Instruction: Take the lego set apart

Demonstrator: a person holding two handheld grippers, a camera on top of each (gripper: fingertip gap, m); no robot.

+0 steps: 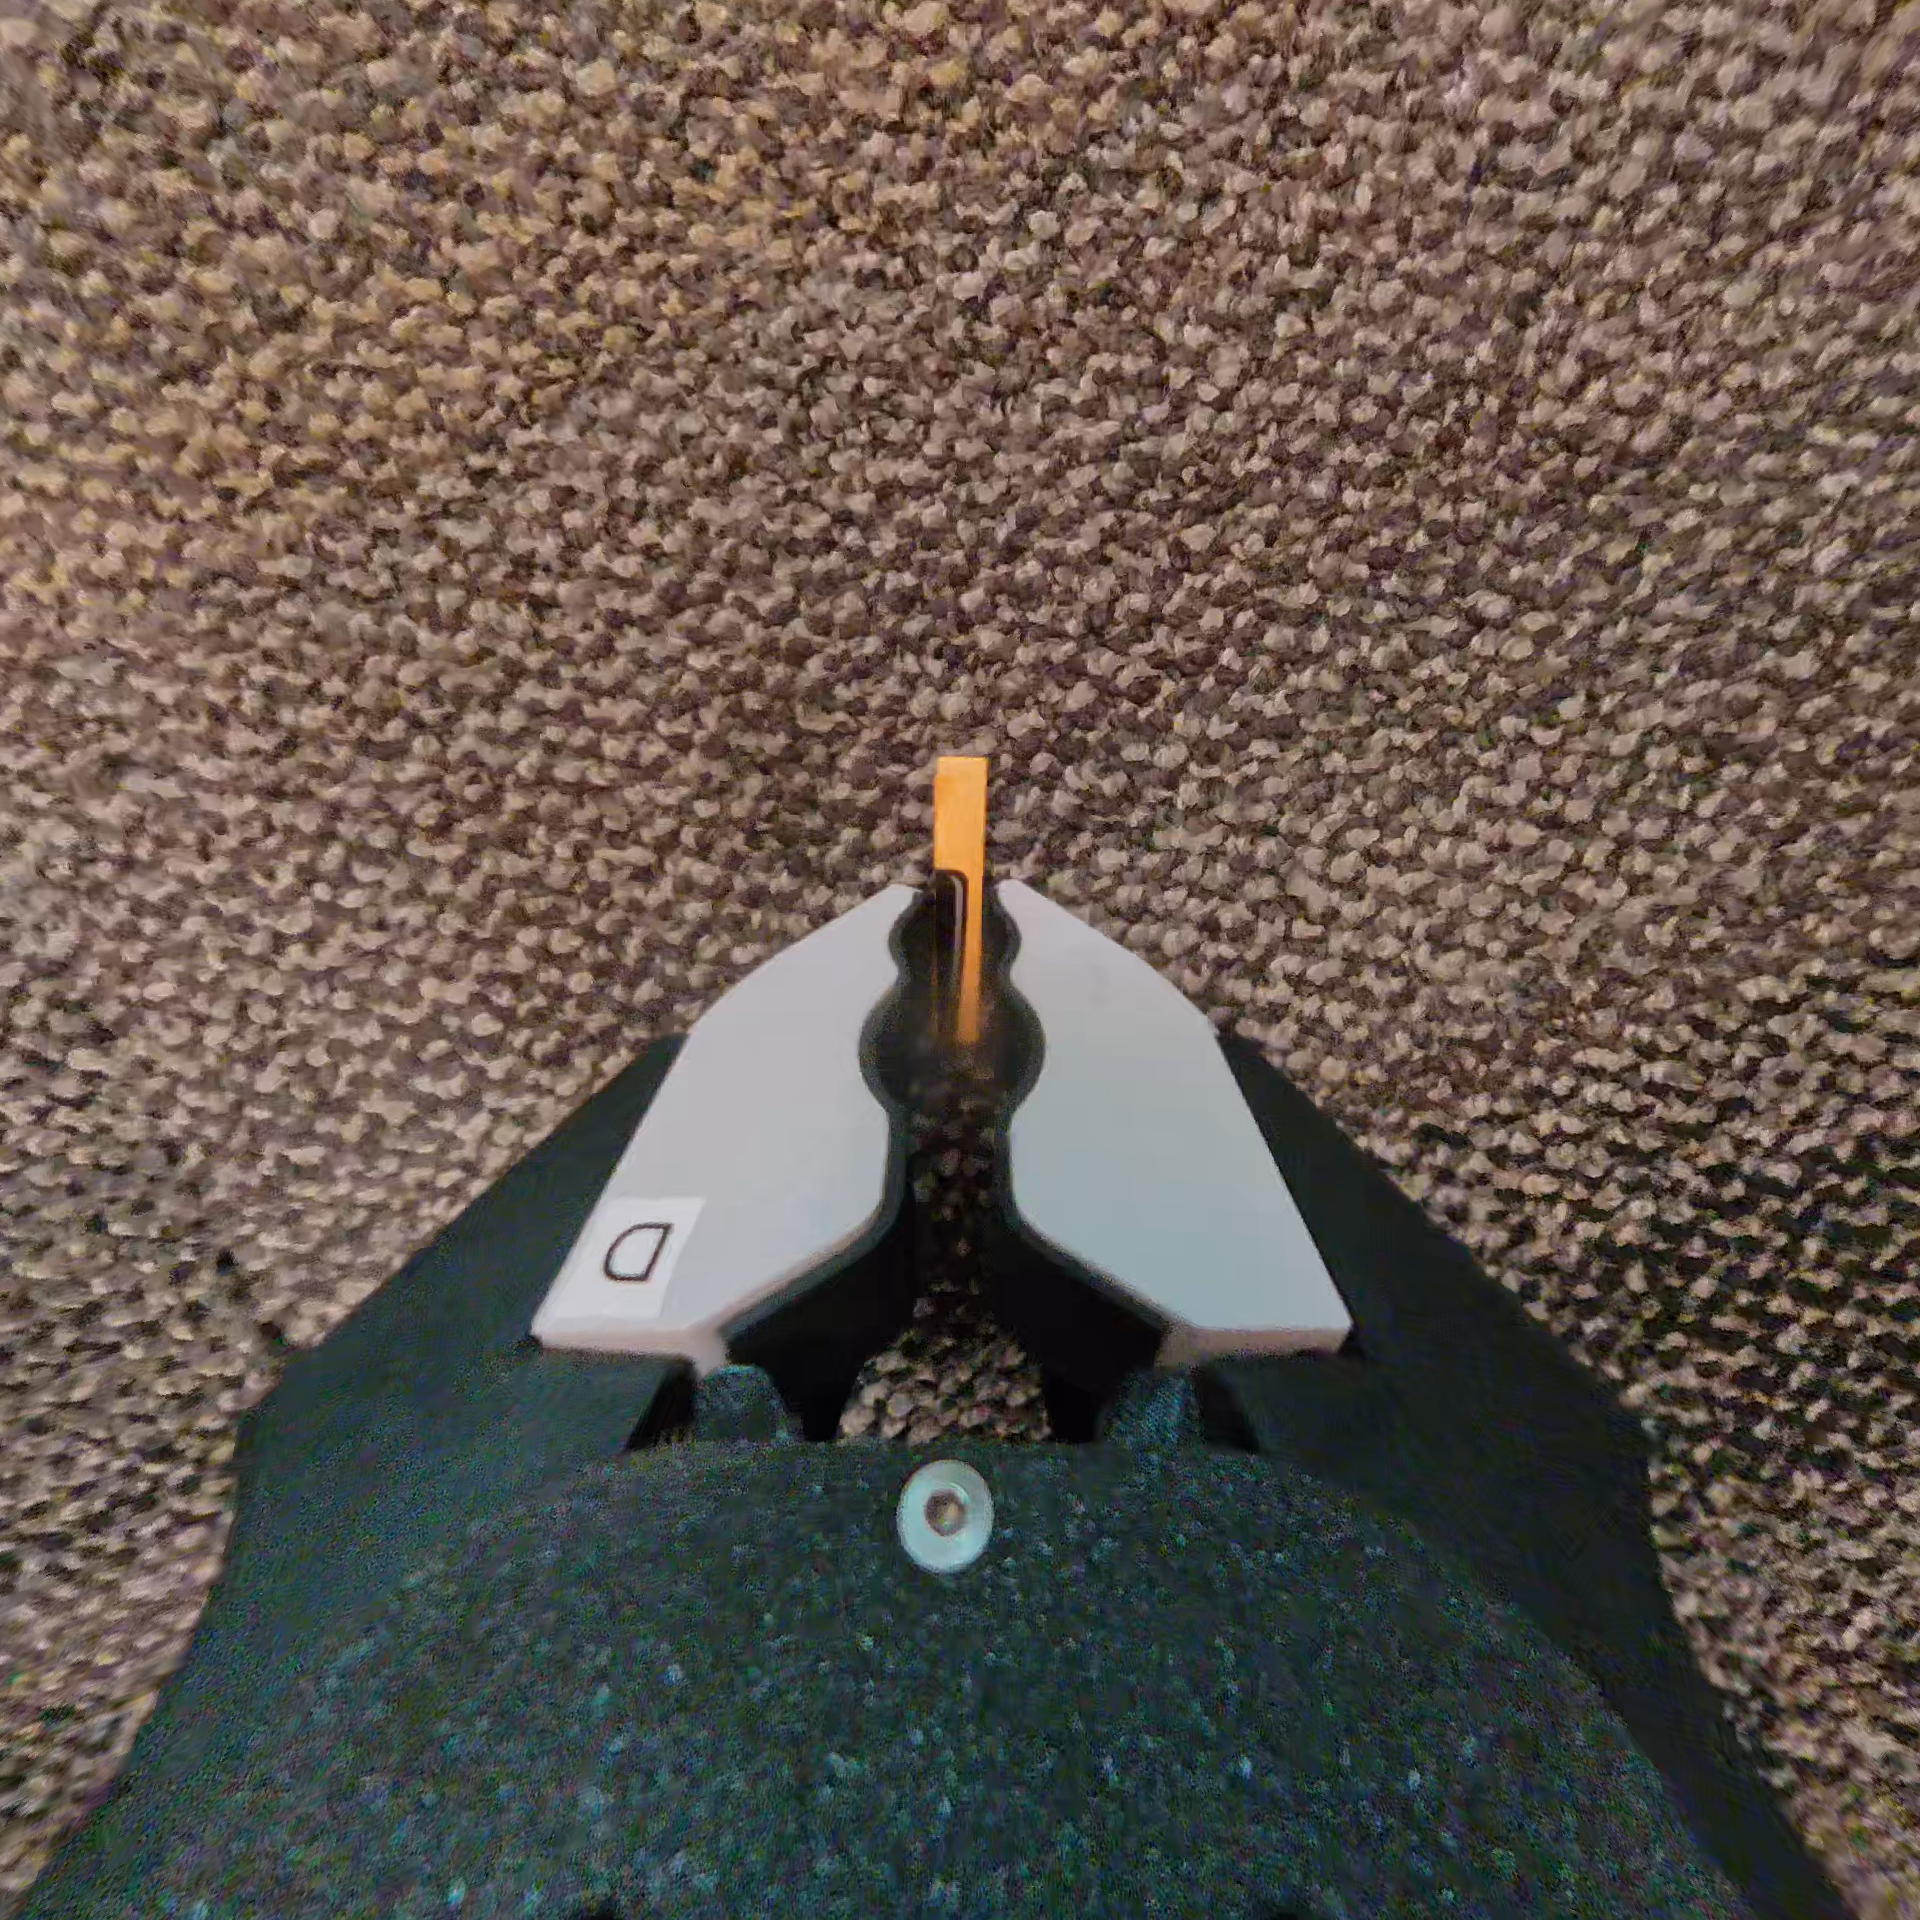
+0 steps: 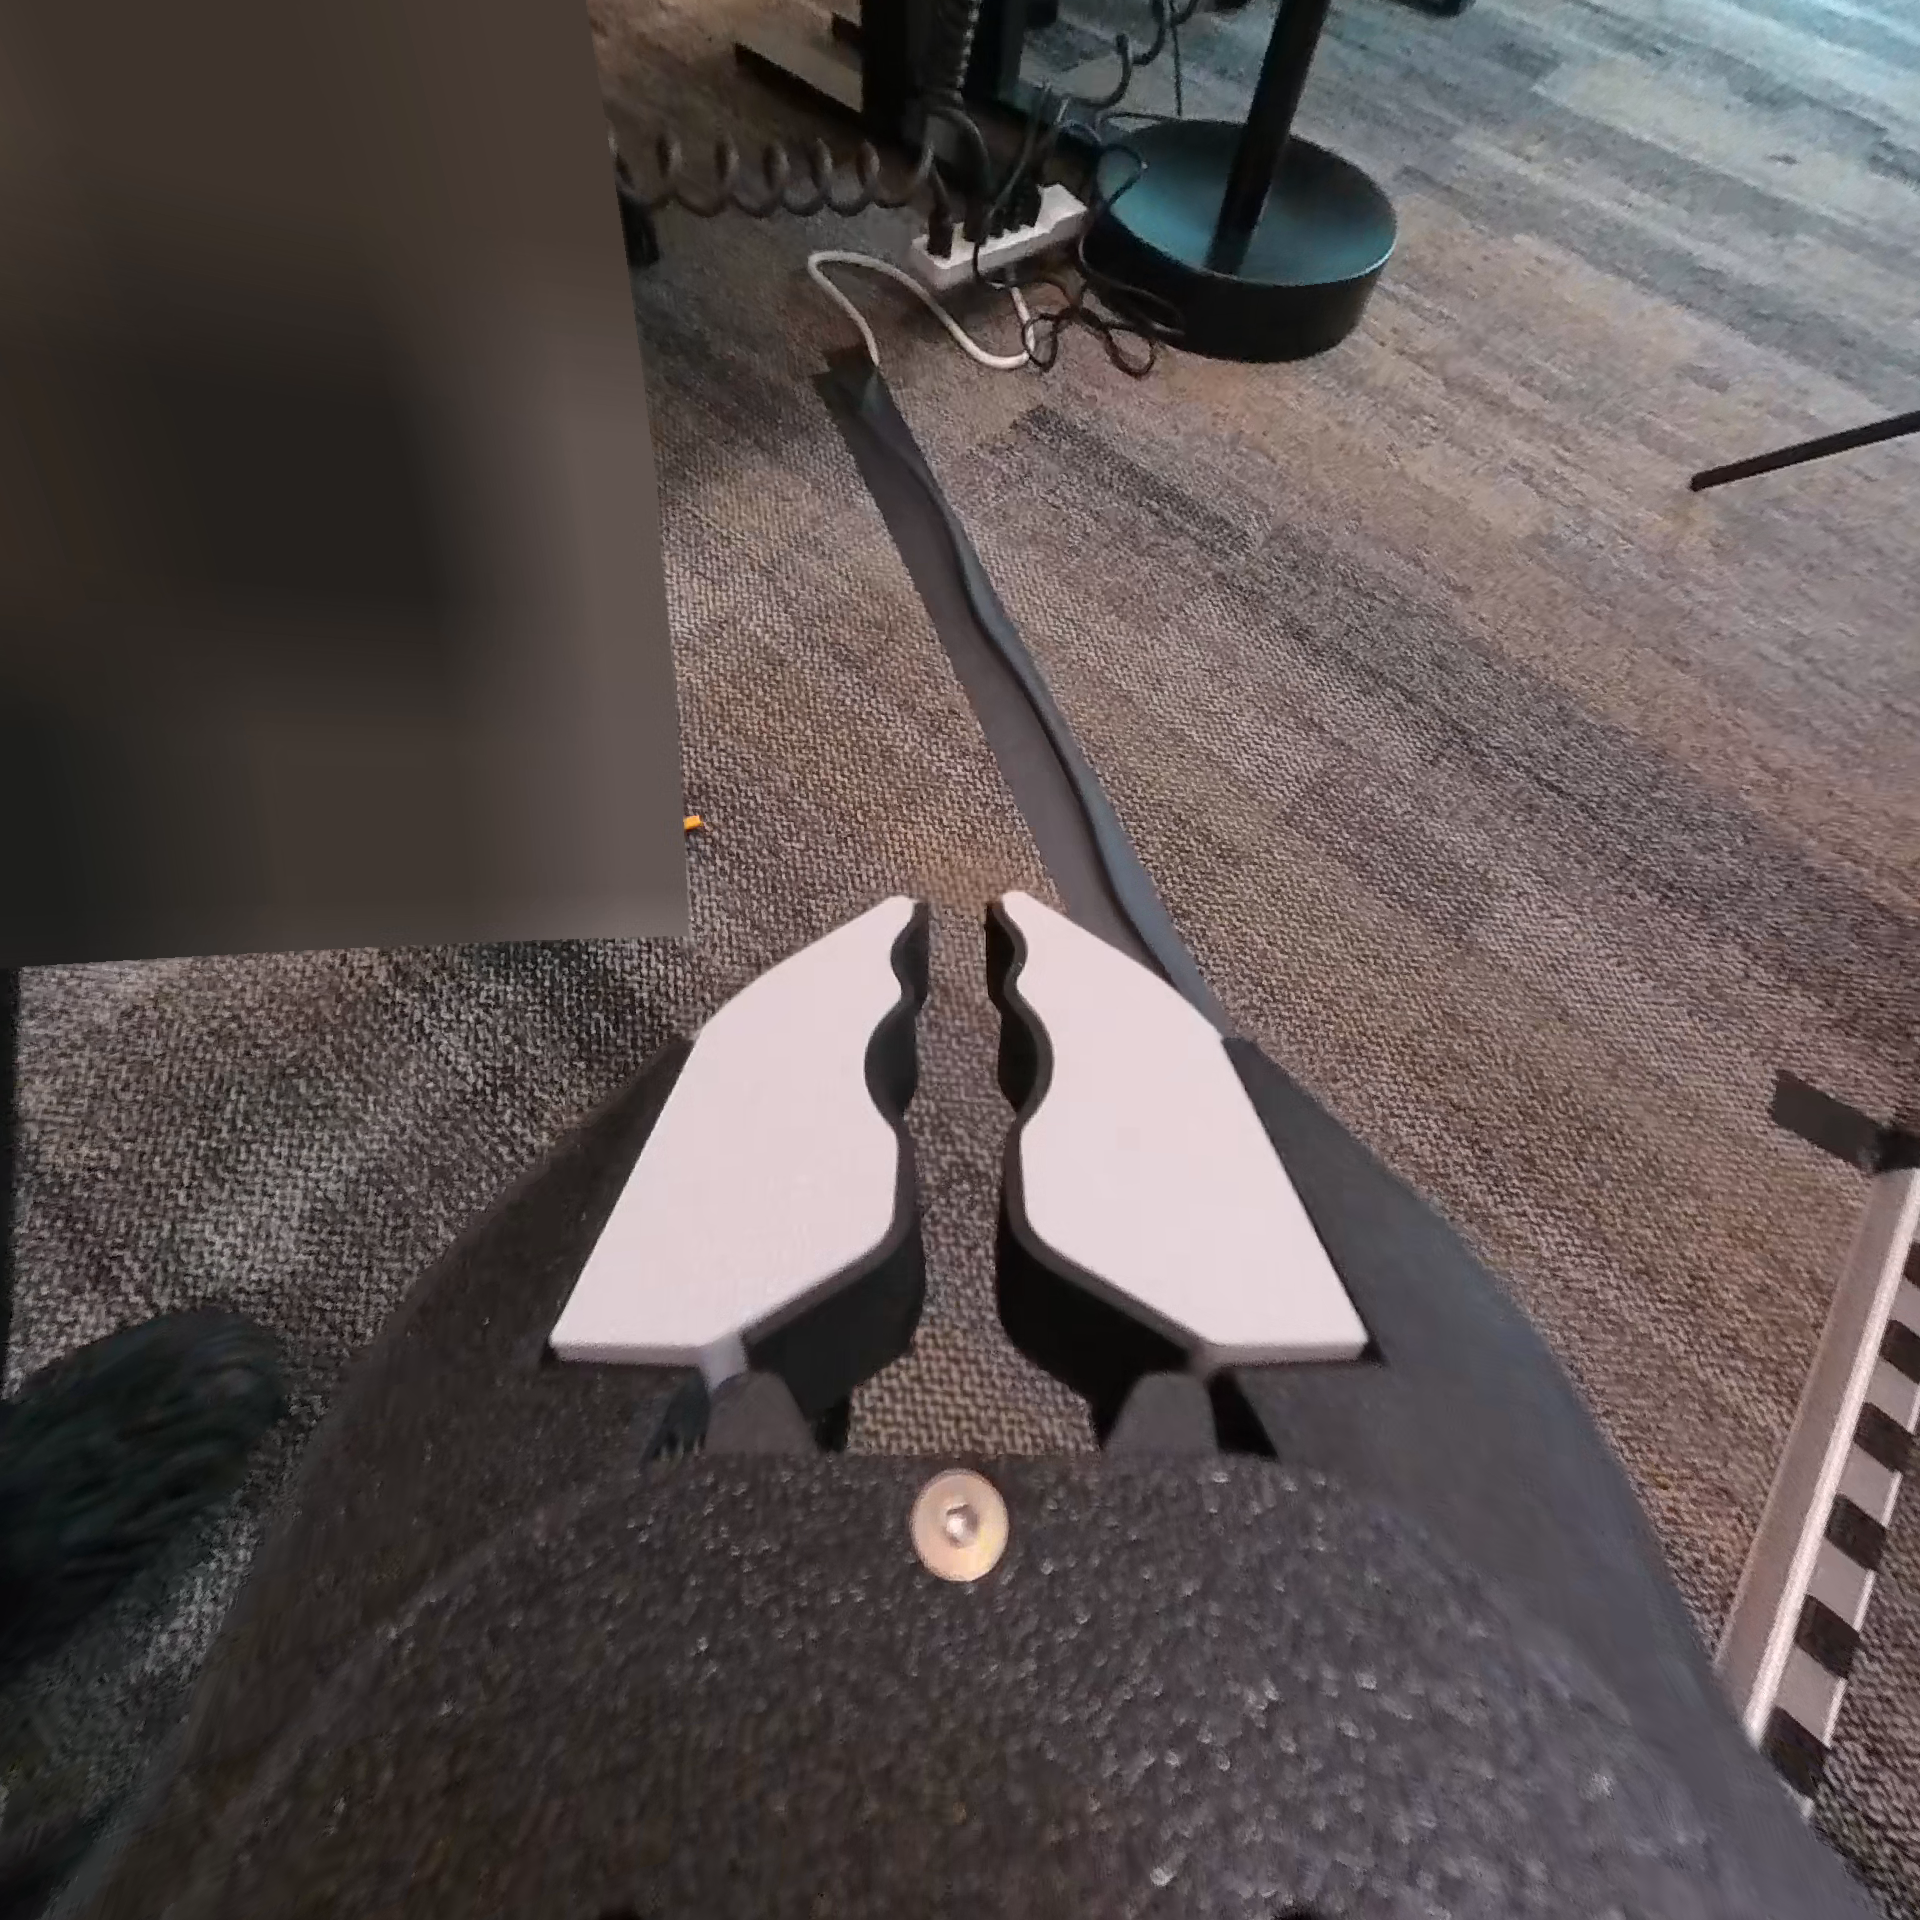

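Black speckled housing fills the bottom of the left wrist view, with a silver screw (image 1: 943, 1528) set in its middle. From it reach the two pale grey fingers (image 1: 769, 1132) of the left gripper (image 1: 958, 891), one of them bearing a small white sticker (image 1: 634, 1252) near its base. Their tips are drawn in tight on a thin orange lego piece (image 1: 961, 816), which stands on edge in the slot between them and pokes out past the tips. A dark sliver sits against the orange inside the slot; it may be a second piece, but the shadow there is too deep to be sure. Behind everything is brown-and-tan speckled carpet (image 1: 935, 364), filling the view from side to side.

Black housing with its own silver screw (image 2: 958, 1539) also sits nearest in the right wrist view. The right gripper (image 2: 956, 914) has its grey fingers (image 2: 774, 1153) set slightly apart, a narrow strip of carpet showing between the tips, and nothing held there. Grey patterned carpet (image 2: 1455, 779) stretches away, crossed by a dark flat cable cover (image 2: 987, 644) running from just beyond the fingertips toward a white power strip (image 2: 997, 241) with black plugs and tangled cords. Beside the strip stands a round black base (image 2: 1247, 260) carrying a dark pole. A tiny orange bit (image 2: 692, 826) lies on the carpet to the left, at the edge of a large blurred patch. A dark shoe (image 2: 114, 1455) shows at lower left, and a striped grey-and-black bar (image 2: 1829, 1507) at the right edge.
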